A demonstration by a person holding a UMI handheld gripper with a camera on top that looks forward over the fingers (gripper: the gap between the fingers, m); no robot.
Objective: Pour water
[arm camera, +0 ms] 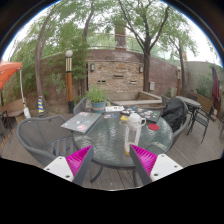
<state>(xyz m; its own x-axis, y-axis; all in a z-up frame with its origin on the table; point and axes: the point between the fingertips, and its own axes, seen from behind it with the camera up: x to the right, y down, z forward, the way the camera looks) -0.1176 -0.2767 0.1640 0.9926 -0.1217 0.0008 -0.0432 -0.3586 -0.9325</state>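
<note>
A brick wall [118,72] and bare-limbed trees back the patio. Nearer, a round glass-topped table [100,135] stands ringed by metal mesh chairs [42,140]. On it, a pale translucent bottle [134,128] stands upright, long axis vertical, cap pointing skyward, just ahead of the fingers and toward the right 1. The gripper [111,160] hangs spread wide, holding nothing, its 2 magenta pads [80,159] angled inward.
</note>
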